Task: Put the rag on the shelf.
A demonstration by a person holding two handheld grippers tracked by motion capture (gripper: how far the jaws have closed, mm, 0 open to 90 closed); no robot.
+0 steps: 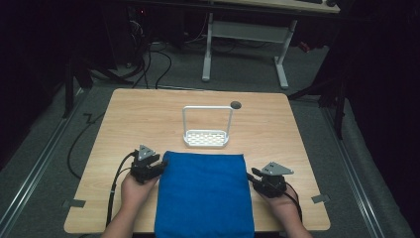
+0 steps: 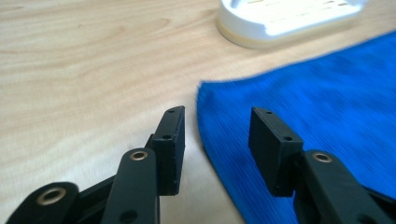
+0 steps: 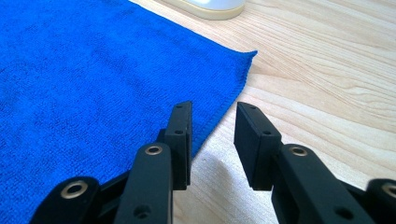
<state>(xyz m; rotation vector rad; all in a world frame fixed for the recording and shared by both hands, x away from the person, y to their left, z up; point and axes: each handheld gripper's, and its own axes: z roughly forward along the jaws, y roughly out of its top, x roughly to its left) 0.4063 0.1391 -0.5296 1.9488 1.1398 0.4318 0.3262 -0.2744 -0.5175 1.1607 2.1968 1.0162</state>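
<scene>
A blue cloth point(image 1: 204, 193) lies flat on the near half of the wooden table point(image 1: 148, 114) and hangs over its front edge. My left gripper point(image 1: 159, 167) is open at the cloth's far left corner; in the left gripper view the cloth's point(image 2: 303, 107) left edge runs between the jaws of that gripper point(image 2: 215, 140). My right gripper point(image 1: 251, 174) is open at the cloth's right edge; in the right gripper view the cloth's point(image 3: 93, 79) hem passes just in front of that gripper's point(image 3: 212, 140) left jaw. Nothing is clamped.
A white rack point(image 1: 206, 138) with a tall wire handle and a slotted base stands just behind the cloth; its base point(image 2: 280, 23) appears in the left gripper view. A round cable hole point(image 1: 236, 104) sits near the far edge. A desk frame stands on the floor beyond.
</scene>
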